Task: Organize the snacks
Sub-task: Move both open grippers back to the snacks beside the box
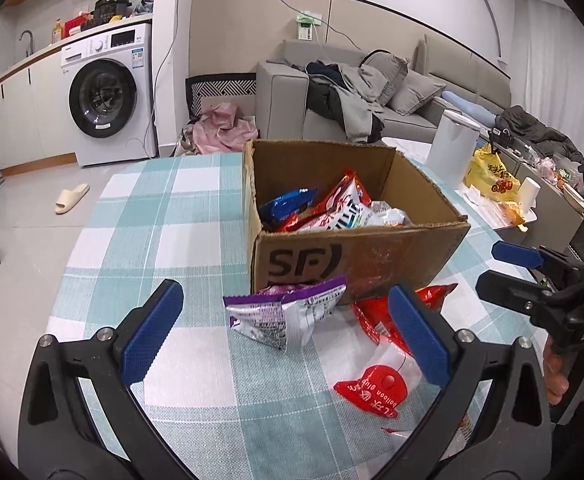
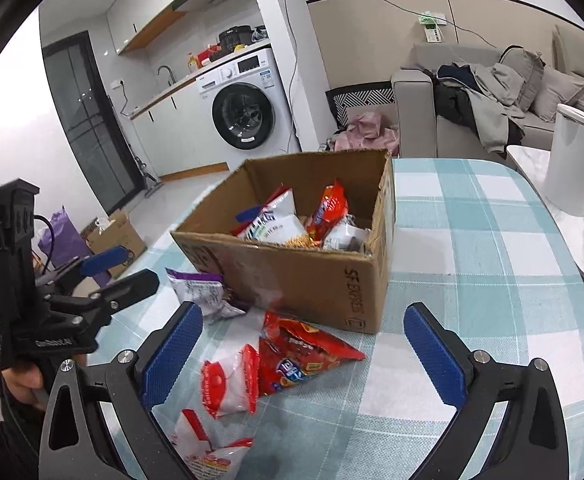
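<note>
An open cardboard box (image 1: 371, 256) (image 2: 311, 276) stands on the checked tablecloth and holds several snack bags. In front of it lie a purple-and-silver snack bag (image 1: 288, 312) (image 2: 204, 290), a red snack bag (image 1: 383, 316) (image 2: 295, 356) and white-and-red packets (image 1: 375, 388) (image 2: 232, 380). My left gripper (image 1: 292, 336) is open and empty, with the purple bag between its fingers ahead. My right gripper (image 2: 303, 352) is open and empty over the red bag and white packets. Each gripper shows at the edge of the other's view.
A white cylindrical bin (image 1: 451, 146) (image 2: 571, 160) stands beyond the table's far right. A yellow bag (image 1: 491, 178) lies on a side table. A sofa (image 1: 331, 100) and a washing machine (image 1: 108, 96) stand behind.
</note>
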Demonstrator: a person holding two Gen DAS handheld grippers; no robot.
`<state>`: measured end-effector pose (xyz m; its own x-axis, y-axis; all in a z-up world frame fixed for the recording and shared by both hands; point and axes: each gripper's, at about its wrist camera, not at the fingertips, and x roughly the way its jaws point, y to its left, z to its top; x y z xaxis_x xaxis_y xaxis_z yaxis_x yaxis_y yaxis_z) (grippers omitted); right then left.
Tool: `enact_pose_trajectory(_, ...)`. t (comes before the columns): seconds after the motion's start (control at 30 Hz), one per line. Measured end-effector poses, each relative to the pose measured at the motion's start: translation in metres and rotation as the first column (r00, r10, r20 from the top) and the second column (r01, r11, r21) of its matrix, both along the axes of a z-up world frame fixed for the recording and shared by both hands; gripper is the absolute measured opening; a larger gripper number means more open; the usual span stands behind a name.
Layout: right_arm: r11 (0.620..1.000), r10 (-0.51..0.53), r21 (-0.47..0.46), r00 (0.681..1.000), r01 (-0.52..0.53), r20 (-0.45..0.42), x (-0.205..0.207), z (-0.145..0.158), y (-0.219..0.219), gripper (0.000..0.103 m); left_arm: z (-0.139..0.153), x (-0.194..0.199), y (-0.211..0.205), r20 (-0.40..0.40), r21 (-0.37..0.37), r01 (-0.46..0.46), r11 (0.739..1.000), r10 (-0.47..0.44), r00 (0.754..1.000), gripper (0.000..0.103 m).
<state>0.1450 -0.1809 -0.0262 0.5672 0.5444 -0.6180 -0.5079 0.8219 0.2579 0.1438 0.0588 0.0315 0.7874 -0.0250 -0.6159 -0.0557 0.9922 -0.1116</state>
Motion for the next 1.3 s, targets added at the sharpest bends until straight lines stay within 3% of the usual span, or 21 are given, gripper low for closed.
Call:
enact_pose_trajectory(0.37,0.999,-0.004,-0.049,0.997,0.000,-0.078,0.011,-0.027,0.009,0.102,-0.017,0.011,0.001,-0.049,-0.016,-0.002,1.000,0.001,0.999,0.102)
enact_pose_trajectory(0.83,0.999,0.010,-0.046,0.985,-0.018,-0.172,0.023,-0.055,0.020,0.102,-0.043,0.027,0.003,-0.120,-0.008,-0.011,1.000,0.010,0.993,0.102)
enact_pose_trajectory(1.3,0.999,0.009,-0.044,0.979,-0.018,-0.205,0.030,-0.070,0.035,0.102,-0.059,0.037,0.008,-0.156,-0.006,-0.012,1.000,0.011,0.988,0.102)
